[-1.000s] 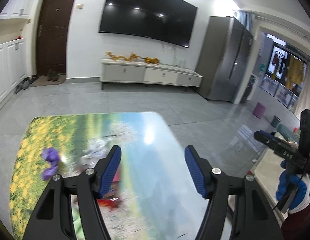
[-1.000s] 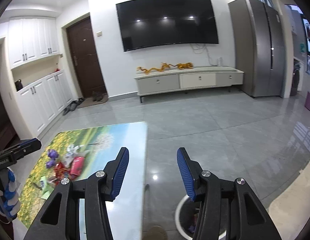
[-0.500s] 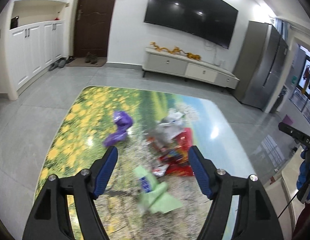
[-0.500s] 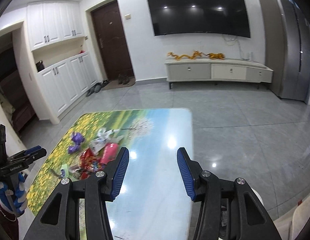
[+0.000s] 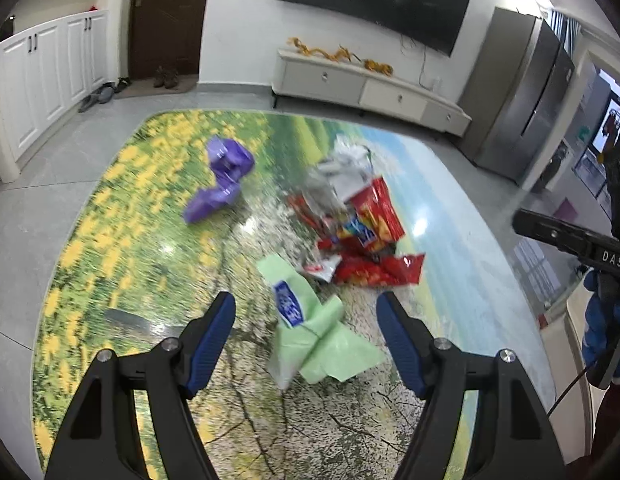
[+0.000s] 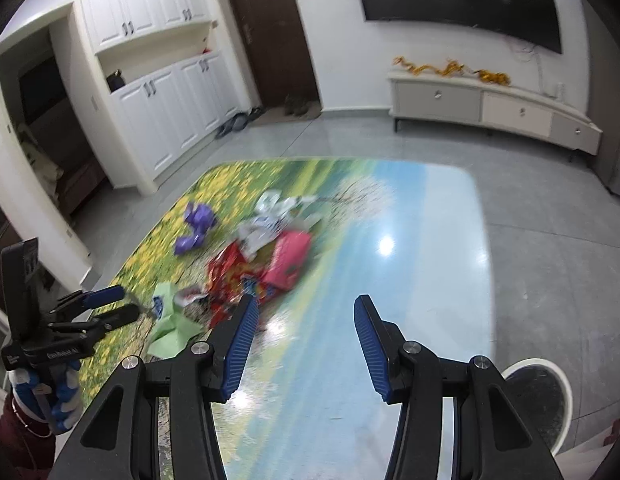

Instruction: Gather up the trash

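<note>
Trash lies on a table printed with a flower landscape: a light green wrapper, red snack bags, a silver-white wrapper and a purple wrapper. My left gripper is open and empty, just above the green wrapper, which lies between its fingers. My right gripper is open and empty over the table's blue part, right of the red bags. The left gripper also shows in the right wrist view.
A white round bin stands on the floor by the table's near right corner. A TV cabinet, a fridge and white cupboards line the walls. Grey tiled floor surrounds the table.
Both grippers have swung left and tilted down toward the trash pile. The left one has come close over the green wrapper. Both stay open.
</note>
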### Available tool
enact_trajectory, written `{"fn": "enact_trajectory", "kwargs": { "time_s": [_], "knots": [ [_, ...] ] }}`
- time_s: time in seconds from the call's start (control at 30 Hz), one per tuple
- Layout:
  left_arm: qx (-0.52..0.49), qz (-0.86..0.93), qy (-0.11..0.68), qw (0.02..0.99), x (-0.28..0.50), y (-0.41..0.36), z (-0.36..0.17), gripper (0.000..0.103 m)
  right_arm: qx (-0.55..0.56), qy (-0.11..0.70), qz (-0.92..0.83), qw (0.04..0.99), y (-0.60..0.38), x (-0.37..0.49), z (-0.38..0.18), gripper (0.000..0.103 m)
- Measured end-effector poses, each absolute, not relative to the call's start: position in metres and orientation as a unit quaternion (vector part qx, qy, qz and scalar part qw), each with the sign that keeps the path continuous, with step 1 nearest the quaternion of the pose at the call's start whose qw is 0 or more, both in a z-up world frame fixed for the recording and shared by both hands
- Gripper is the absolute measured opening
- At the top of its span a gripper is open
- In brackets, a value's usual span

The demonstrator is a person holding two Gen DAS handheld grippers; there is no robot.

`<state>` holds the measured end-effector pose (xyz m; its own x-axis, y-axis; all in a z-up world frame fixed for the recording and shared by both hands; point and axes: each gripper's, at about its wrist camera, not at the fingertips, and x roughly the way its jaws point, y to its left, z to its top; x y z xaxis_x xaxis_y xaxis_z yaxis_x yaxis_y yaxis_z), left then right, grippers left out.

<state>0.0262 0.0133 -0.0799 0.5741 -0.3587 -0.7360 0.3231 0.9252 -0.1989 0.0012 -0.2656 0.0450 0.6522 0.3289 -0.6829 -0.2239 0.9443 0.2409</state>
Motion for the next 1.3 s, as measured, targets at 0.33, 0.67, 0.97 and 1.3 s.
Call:
{"fn": "enact_trajectory", "kwargs": {
  "time_s": [0.33,0.67,0.97,1.3],
  "knots": [
    [-0.024,-0.194,0.447,0.873,0.039,0.008,-0.104,0.071,0.060,0.428,0.195,0.880,-0.233,0.017,0.014,0.048],
    [-0.033,-0.200,0.449,0.870,0.043,0.011,-0.111,0.070,0.061,0.456,0.228,0.858,-0.204,0.030,-0.009,0.048],
    [-0.041,-0.207,0.458,0.864,0.043,0.014,-0.120,0.062,0.042,0.463,0.239,0.852,-0.181,0.039,-0.018,0.048],
    [-0.049,-0.208,0.459,0.862,0.043,0.018,-0.124,0.052,0.018,0.467,0.234,0.852,-0.175,0.047,-0.030,0.048]
  ]
}}
